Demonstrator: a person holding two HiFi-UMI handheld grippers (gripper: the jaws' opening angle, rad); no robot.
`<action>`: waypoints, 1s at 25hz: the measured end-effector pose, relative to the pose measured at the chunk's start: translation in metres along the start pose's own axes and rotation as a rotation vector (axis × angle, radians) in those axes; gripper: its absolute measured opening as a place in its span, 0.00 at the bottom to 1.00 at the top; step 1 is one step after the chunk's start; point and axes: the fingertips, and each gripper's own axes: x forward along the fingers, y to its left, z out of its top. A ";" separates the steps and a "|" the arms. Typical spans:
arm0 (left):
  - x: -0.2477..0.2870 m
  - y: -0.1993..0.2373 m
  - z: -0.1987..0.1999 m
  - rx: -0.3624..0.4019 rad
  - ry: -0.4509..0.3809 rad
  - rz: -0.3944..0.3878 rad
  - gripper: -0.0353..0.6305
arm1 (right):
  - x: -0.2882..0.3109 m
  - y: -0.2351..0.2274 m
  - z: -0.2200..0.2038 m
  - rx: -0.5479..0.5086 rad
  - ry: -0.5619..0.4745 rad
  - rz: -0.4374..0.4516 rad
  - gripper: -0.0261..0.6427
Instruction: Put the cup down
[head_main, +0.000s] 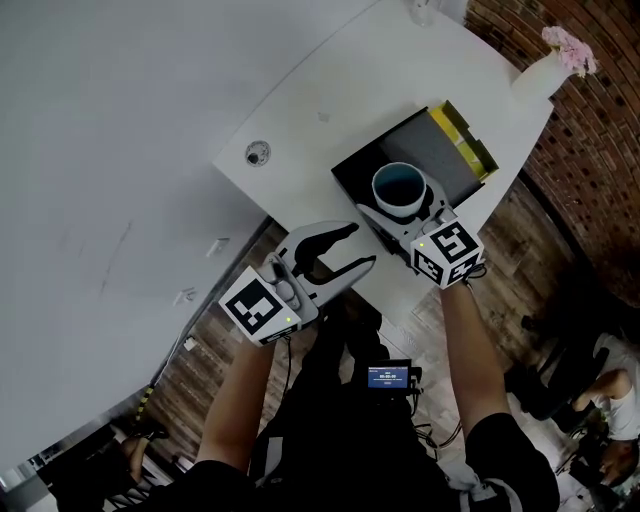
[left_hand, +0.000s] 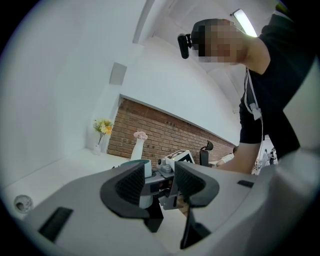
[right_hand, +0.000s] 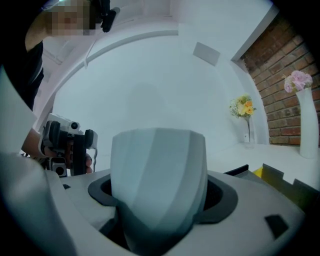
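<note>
A pale faceted cup (head_main: 398, 185) with a blue inside is upright between the jaws of my right gripper (head_main: 405, 212), which is shut on it. The cup hangs over the near corner of a black tray (head_main: 445, 155) on the white table (head_main: 330, 110). In the right gripper view the cup (right_hand: 157, 160) fills the gap of the right gripper (right_hand: 160, 197), both pads against its sides. My left gripper (head_main: 358, 247) stands open and empty at the table's front edge, left of the cup. From the left gripper (left_hand: 161, 180), the cup (left_hand: 146, 170) shows just beyond its jaws.
A yellow piece (head_main: 462, 135) lies at the far side of the black tray. A white vase with pink flowers (head_main: 560, 55) stands at the table's far right end. A round fitting (head_main: 257, 153) sits in the tabletop at left. A brick wall (head_main: 590, 130) runs on the right.
</note>
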 end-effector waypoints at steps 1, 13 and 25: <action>0.000 0.000 0.000 -0.001 -0.001 -0.001 0.34 | -0.002 0.000 0.000 -0.001 -0.004 -0.002 0.65; 0.003 -0.008 -0.010 -0.014 0.004 -0.020 0.34 | -0.026 0.011 -0.014 -0.139 0.025 -0.023 0.65; 0.003 -0.009 -0.011 -0.023 0.007 -0.020 0.34 | -0.028 0.017 -0.013 -0.213 -0.034 0.007 0.64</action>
